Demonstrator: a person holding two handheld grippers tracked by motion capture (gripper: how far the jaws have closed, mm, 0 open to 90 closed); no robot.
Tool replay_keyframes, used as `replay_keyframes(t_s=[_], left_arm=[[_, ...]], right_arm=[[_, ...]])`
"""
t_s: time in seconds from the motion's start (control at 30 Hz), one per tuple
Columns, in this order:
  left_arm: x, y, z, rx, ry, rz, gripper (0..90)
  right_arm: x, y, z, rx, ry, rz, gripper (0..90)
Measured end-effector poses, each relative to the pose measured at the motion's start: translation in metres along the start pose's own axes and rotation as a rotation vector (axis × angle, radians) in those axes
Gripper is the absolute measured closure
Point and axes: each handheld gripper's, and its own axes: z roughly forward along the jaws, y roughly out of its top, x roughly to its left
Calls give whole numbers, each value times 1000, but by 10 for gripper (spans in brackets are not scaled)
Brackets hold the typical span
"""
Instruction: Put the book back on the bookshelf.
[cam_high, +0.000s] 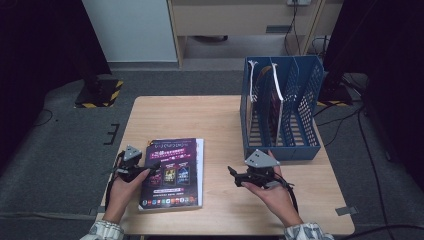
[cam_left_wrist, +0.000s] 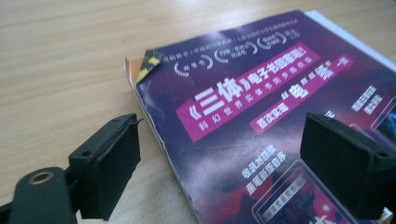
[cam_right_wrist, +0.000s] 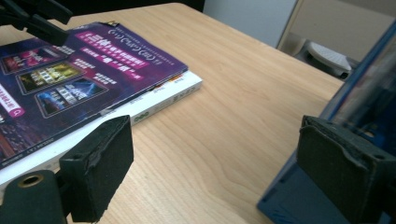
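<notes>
Your left gripper (cam_high: 150, 167) sits at the left edge of the purple book (cam_high: 172, 172). Its jaws stand wide apart, and nothing is pinched between them. In the left gripper view, one jaw is over the bare table (cam_left_wrist: 70, 60) just beside the book's edge, and the other jaw is over the purple cover (cam_left_wrist: 261, 116). The pads are not pressing on the book.

The book lies flat on the wooden table (cam_high: 215, 125), near the front left part, with its cover up. White letters sit on pink strips across the cover. One corner of the cover is bent up a little, and you can see orange under it (cam_left_wrist: 149, 63).

Your right gripper (cam_high: 232, 172) is in the middle of the table, between the book and the blue file rack (cam_high: 280, 110). Its jaws are wide too, with nothing in them. In the right gripper view, the book (cam_right_wrist: 93, 70) is off to the left, and the blue rack wall (cam_right_wrist: 373, 88) is close on the right.

The rack stands at the back right of the table. It has upright slots, and some thin books or folders (cam_high: 275, 95) stand inside it.
</notes>
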Motion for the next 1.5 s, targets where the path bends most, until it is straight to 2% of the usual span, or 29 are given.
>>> replay_keyframes(t_s=[0.13,0.27,0.43,0.77,0.87,1.03,1.2,1.5], left_arm=[[0,-4,7,35,-24,-17,99],[1,-4,10,37,-41,-34,82],[2,-6,12,37,-68,-52,80],[1,-4,10,39,-64,-44,107],[2,-3,9,33,-68,-57,127],[-1,-1,8,22,-84,-47,155],[-11,2,9,19,-94,-8,157],[-17,5,9,14,-93,15,160]], right_arm=[[9,-1,9,21,21,-19,118],[15,-2,14,42,40,-32,118],[17,-4,17,57,52,-40,117],[20,-8,20,84,72,-49,116],[20,-8,21,91,77,-51,116],[22,-9,22,103,83,-64,115],[23,-11,24,114,85,-70,113],[25,-13,27,131,93,-81,114]])
